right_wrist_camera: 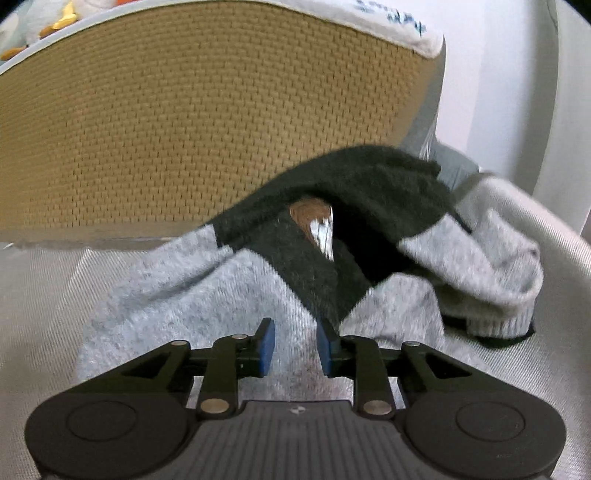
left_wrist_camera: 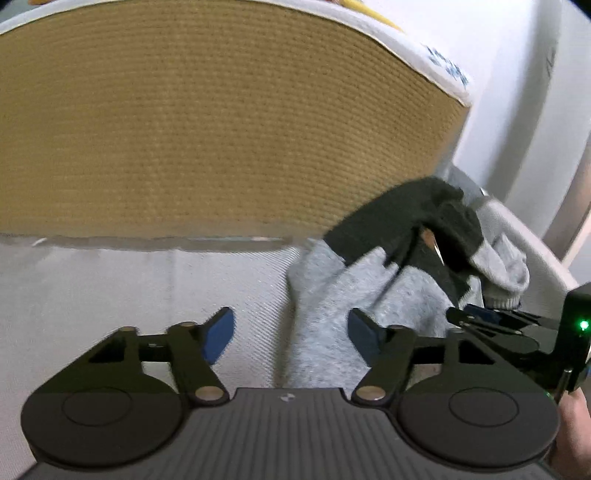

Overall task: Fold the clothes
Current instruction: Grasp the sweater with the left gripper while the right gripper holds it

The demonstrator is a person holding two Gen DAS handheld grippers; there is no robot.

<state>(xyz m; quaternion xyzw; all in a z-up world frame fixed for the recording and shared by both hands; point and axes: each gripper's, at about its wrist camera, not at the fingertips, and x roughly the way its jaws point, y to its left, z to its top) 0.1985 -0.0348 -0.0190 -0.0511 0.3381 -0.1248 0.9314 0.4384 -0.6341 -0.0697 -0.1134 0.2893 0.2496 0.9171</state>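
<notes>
both tongs are unclenched: the left gripper (left_wrist_camera: 291, 334) straddles the rumpled grey-and-black knit garment (left_wrist_camera: 388, 295), the right gripper (right_wrist_camera: 295, 347) hovers narrowly over it (nothing gripped). closing here may pinch several bunched layers, dragging the heap rather than one edge.

Both wrist cameras are angling down, close over the grey-black garment (left_wrist_camera: 373, 295) (right_wrist_camera: 221, 280), facing the tan woven panel (left_wrist_camera: 221, 129) (right_wrist_camera: 203, 122) behind it.

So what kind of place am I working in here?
Likely a bedroom: the sweater lies on a white sheet, a woven tan mattress side rises behind, and stuffed toys sit on top.
</notes>
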